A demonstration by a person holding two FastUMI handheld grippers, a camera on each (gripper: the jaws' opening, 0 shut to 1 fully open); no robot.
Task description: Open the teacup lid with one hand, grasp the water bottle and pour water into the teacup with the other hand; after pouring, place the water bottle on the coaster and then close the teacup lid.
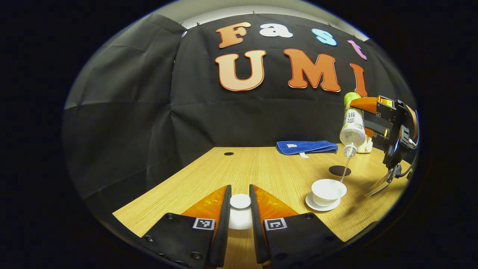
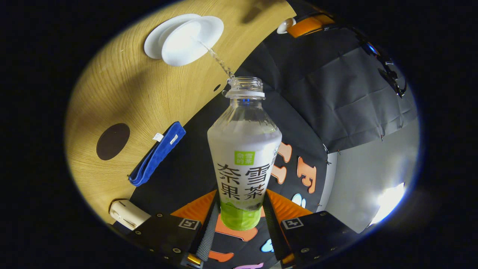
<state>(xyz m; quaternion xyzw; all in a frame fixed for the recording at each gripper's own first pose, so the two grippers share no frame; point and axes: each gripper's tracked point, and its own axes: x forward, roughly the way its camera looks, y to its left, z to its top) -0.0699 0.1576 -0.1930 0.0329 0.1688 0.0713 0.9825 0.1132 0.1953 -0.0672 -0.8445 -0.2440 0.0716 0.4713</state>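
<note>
My left gripper (image 1: 240,192) is shut on the white teacup lid (image 1: 240,218), held low over the near part of the table. To the right, the open white teacup (image 1: 328,189) stands on its saucer (image 1: 317,206). Above it my right gripper (image 1: 364,118) is shut on the water bottle (image 1: 352,129), which is tipped mouth-down. A thin stream of water (image 1: 345,169) runs into the cup. In the right gripper view, the bottle (image 2: 244,157) sits between the fingers of my right gripper (image 2: 241,209), uncapped, pouring into the teacup (image 2: 190,41). The left gripper (image 2: 298,24) shows beyond with the lid.
A dark round coaster (image 1: 340,170) lies just behind the cup, also seen as the coaster (image 2: 112,141). A folded blue cloth (image 1: 306,147) lies by the back wall, with a small white object (image 1: 366,146) to its right. A small dark hole (image 1: 228,153) marks the wooden table (image 1: 261,168).
</note>
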